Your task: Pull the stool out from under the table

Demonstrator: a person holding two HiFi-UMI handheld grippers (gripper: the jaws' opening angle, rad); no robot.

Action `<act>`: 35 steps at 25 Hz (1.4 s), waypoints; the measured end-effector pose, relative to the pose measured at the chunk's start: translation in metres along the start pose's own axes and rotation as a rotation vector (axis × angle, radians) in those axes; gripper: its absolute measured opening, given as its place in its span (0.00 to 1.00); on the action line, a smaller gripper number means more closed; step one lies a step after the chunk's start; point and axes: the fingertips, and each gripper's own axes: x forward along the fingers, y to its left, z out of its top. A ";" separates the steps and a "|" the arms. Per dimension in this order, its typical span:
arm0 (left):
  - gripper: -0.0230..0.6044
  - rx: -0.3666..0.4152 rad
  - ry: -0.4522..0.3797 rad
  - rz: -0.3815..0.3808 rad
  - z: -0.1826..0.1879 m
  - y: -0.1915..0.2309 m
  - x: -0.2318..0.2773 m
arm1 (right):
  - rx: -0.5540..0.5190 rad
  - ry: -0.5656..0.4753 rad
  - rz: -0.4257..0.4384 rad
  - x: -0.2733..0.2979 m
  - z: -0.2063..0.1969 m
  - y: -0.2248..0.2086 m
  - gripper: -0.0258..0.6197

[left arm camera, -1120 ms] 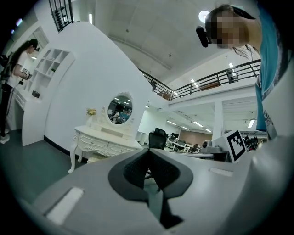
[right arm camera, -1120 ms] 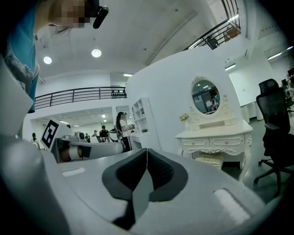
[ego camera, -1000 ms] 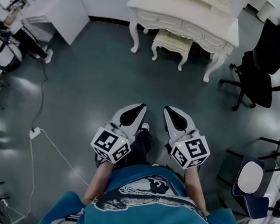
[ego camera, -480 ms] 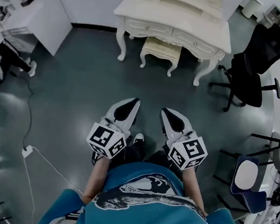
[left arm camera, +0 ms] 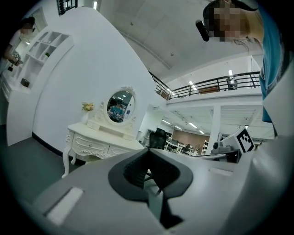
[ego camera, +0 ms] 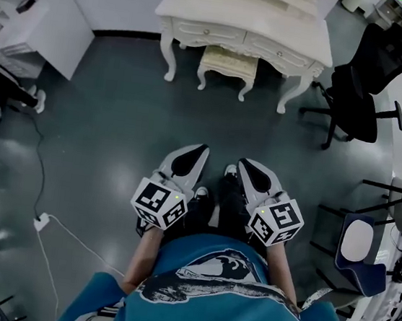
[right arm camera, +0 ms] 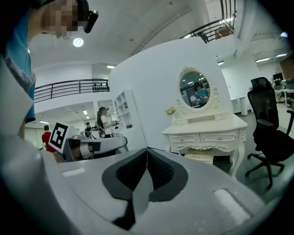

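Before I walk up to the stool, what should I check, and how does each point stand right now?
1. The stool stands between the legs of the table: ok.
2. The floor from the feet to the stool is free of things: ok; the power strip lies off to the left.
3. The left hand-held gripper is empty: ok, jaws together.
4. The right hand-held gripper is empty: ok, jaws together.
5. The stool is within reach: not ok, open floor lies between.
6. The office chair stands apart from the stool: ok.
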 end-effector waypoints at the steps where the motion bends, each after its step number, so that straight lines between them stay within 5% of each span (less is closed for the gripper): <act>1: 0.06 -0.001 0.004 0.000 -0.001 0.002 0.002 | 0.002 0.000 -0.001 0.002 0.000 -0.001 0.05; 11: 0.06 0.004 0.061 -0.001 0.001 0.030 0.061 | 0.066 -0.008 -0.005 0.041 0.012 -0.057 0.05; 24: 0.06 0.048 0.077 0.038 0.052 0.135 0.199 | 0.126 -0.024 0.026 0.179 0.081 -0.193 0.05; 35: 0.06 0.052 0.206 0.125 0.045 0.198 0.264 | 0.224 0.039 0.055 0.252 0.076 -0.269 0.05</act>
